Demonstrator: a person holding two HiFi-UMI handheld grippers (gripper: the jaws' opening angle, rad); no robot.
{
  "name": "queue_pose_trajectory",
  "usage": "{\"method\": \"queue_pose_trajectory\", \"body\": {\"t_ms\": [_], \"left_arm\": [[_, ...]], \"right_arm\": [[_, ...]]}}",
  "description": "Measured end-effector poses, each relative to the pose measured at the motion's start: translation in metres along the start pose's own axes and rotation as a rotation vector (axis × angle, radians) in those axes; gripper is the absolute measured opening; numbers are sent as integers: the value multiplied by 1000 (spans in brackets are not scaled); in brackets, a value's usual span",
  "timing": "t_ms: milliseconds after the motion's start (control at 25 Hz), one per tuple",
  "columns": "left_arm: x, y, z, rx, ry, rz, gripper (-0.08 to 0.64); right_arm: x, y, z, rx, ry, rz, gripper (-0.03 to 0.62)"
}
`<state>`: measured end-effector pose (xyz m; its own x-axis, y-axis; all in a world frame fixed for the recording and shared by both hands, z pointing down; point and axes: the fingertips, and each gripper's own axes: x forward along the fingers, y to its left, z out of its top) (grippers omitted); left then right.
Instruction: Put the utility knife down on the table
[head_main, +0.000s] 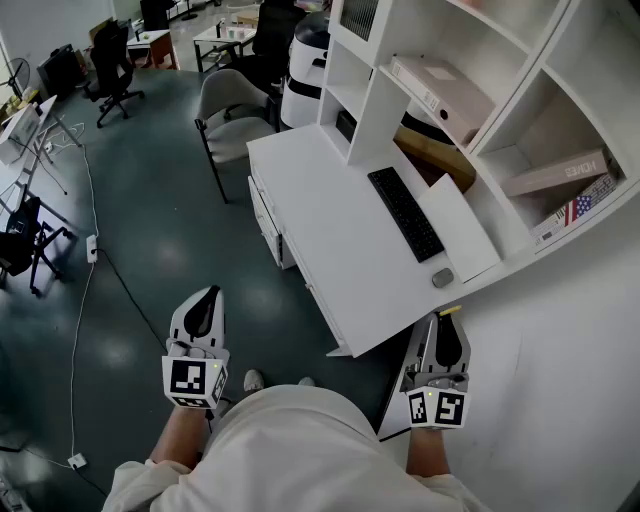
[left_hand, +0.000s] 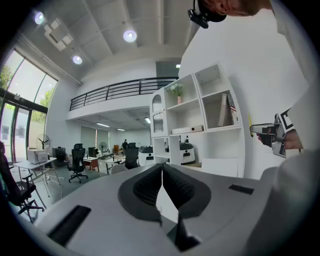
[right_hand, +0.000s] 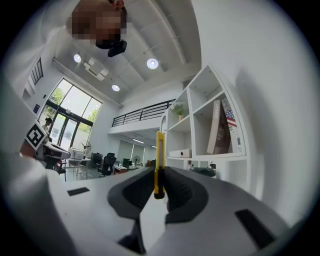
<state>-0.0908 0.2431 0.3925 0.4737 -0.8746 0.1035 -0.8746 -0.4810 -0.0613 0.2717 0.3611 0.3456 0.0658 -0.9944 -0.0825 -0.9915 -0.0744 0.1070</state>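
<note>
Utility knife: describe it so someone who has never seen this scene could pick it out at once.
Start at the long white desk below the white shelving; the right gripper hangs by its near corner. The slim yellow utility knife stands upright, clamped between that gripper's dark ribbed jaws, while the left gripper holds nothing.

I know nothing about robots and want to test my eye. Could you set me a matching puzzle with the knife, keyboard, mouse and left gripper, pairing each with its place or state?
Things:
1. utility knife
2. keyboard
3. mouse
4. left gripper

Places or states:
A. jaws shut, nothing between them
B. black, lying on the white desk
C. yellow, clamped between the jaws of the right gripper
D. small and grey, near the desk's corner

Pairs: 1-C, 2-B, 3-D, 4-A
</note>
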Motion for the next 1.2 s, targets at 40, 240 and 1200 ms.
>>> {"method": "queue_pose_trajectory", "body": {"t_ms": [40, 240, 1200], "left_arm": [[-1, 0, 0, -1, 0, 0, 9], [-2, -4, 0, 1, 3, -2, 9], [35, -34, -22, -2, 36, -2, 9]], "right_arm": [[-1, 0, 0, -1, 0, 1, 66], [-3, 0, -1, -1, 5, 6, 65], [36, -20, -24, 15, -11, 72, 64]]}}
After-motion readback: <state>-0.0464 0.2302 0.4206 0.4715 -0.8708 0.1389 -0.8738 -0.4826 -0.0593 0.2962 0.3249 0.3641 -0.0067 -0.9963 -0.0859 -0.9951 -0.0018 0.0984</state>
